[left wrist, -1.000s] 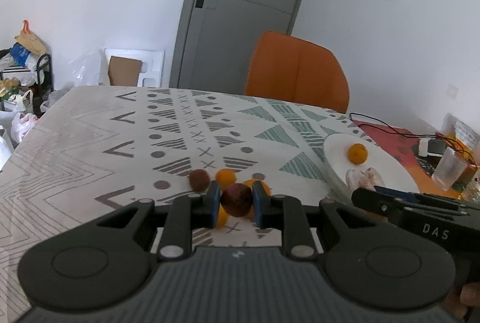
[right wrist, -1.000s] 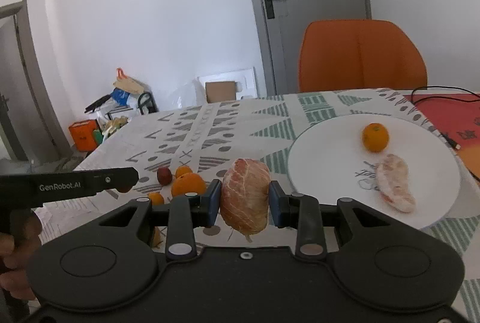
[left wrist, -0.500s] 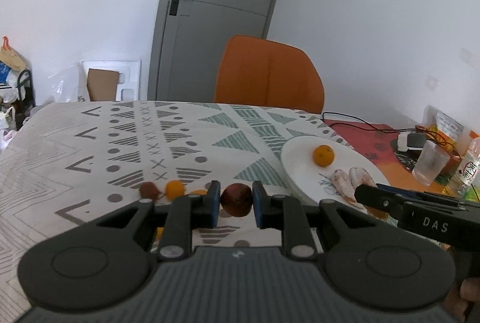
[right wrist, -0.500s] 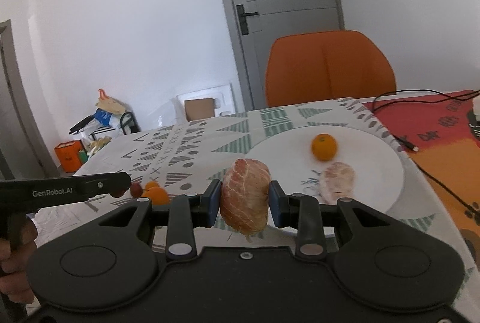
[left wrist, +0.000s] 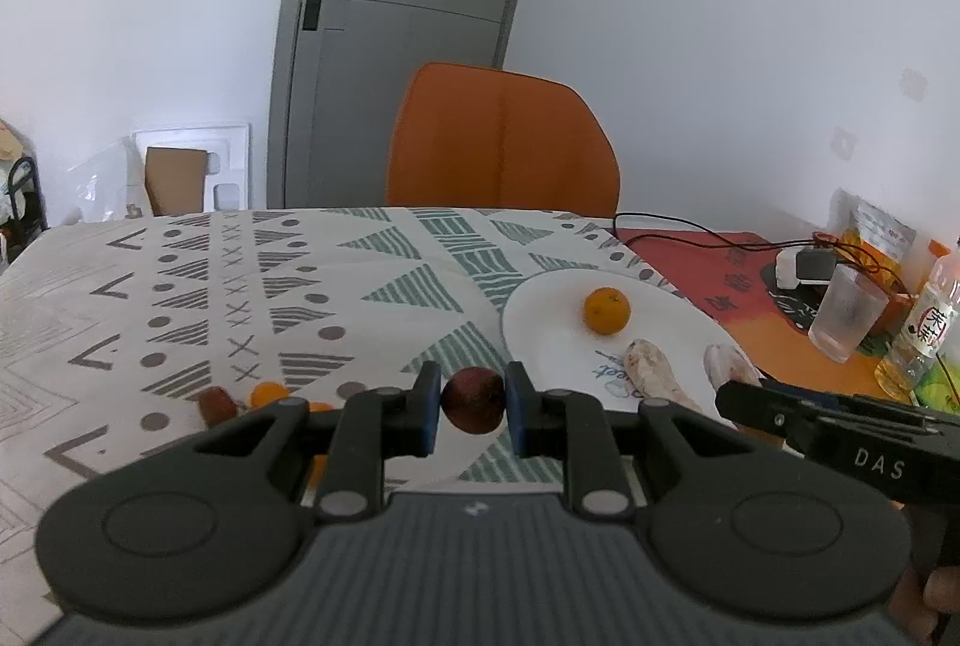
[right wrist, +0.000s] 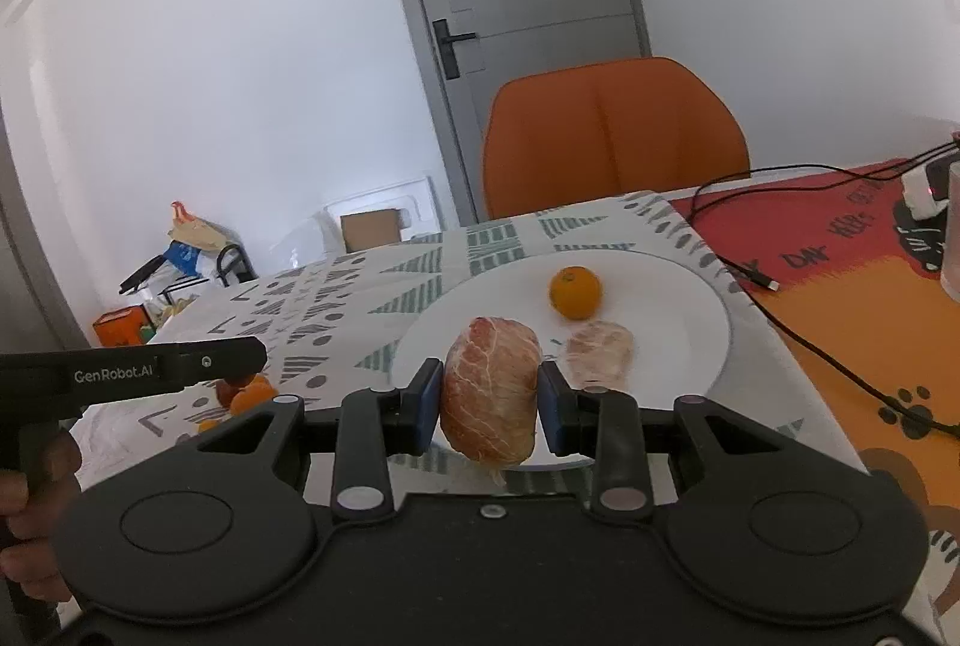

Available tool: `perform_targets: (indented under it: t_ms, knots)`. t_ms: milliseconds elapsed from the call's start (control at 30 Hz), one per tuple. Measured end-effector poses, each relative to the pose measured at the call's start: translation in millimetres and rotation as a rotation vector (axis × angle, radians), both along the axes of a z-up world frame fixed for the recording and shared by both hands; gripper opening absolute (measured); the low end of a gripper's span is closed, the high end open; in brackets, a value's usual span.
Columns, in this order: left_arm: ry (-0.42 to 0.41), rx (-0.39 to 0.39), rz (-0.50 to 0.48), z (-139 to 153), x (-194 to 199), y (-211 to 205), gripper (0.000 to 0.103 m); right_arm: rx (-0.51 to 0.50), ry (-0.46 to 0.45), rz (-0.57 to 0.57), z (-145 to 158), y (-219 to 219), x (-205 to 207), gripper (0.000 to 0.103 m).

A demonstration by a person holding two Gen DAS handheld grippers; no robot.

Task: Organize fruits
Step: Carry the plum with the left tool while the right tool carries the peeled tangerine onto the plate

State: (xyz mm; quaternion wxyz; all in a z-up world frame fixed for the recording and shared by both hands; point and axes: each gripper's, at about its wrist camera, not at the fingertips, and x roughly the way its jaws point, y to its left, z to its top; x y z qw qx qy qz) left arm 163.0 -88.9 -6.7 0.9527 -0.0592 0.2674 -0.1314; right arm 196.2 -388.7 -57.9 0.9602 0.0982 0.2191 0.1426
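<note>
Left wrist view: left gripper [left wrist: 472,400] clamps dark red fruit [left wrist: 472,400], lifted off table. Since a second ago, view swings from loose fruit cluster [left wrist: 249,400] toward white plate [left wrist: 528,310]; plate now just ahead-right. Judgement: transfer under way, drop-off pending. Shows cup [left wrist: 846,313] and bottle [left wrist: 918,331] beyond plate, absent from other view.

Right wrist view: right gripper [right wrist: 489,400] pinches peeled citrus segment [right wrist: 489,394], now over plate near rim. Orange [right wrist: 575,292] and second segment [right wrist: 600,349] lie on plate.

The left hand-held gripper [left wrist: 472,409] clamps a dark red fruit [left wrist: 473,398] above the patterned worktop [left wrist: 252,286], near a white plate [left wrist: 540,322] holding an orange [left wrist: 606,310] and peeled segments [left wrist: 651,374].
</note>
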Motion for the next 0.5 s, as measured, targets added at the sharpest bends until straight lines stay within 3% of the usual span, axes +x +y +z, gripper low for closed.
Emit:
perform_targets:
  t_ms: [500]
  knots:
    - [0.022, 0.007, -0.067, -9.7, 30.9, -27.7, 0.021, 0.017, 0.056, -0.072, -17.0, -25.2, 32.2, 0.032]
